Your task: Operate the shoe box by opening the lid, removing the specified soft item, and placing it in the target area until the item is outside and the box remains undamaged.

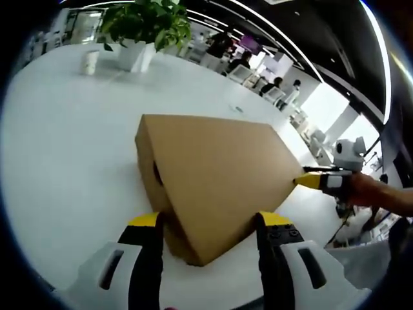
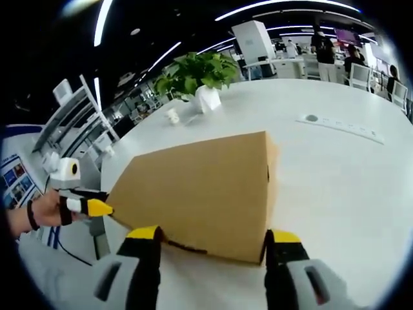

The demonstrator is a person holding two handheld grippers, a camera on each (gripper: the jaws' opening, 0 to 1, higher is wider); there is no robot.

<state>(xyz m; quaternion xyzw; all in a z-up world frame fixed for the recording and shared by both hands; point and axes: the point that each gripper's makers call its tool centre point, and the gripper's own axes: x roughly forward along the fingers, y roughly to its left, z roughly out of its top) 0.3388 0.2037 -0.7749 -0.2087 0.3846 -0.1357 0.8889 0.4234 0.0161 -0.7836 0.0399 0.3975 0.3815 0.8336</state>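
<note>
On the white table (image 1: 58,148), a closed cardboard shoe box (image 1: 213,174) lay between two grippers.
Its long axis ran from the left gripper (image 1: 210,223) toward the right gripper (image 2: 213,239); both jaws spread, grasping nothing.

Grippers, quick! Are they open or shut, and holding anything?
Left gripper: open, jaws either side of the box corner, holding nothing.
Right gripper: open at the box edge, holding nothing.

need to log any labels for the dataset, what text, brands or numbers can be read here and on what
No text can be read in either view.
Shoe box: plain brown cardboard, no print on the faces shown.
Poster at the left edge of the right gripper view: coloured panels, any lettering too small and blurred to read.
Purple screen in the background: too blurred to read.
White cup and white plant pot: no marking visible.
</note>
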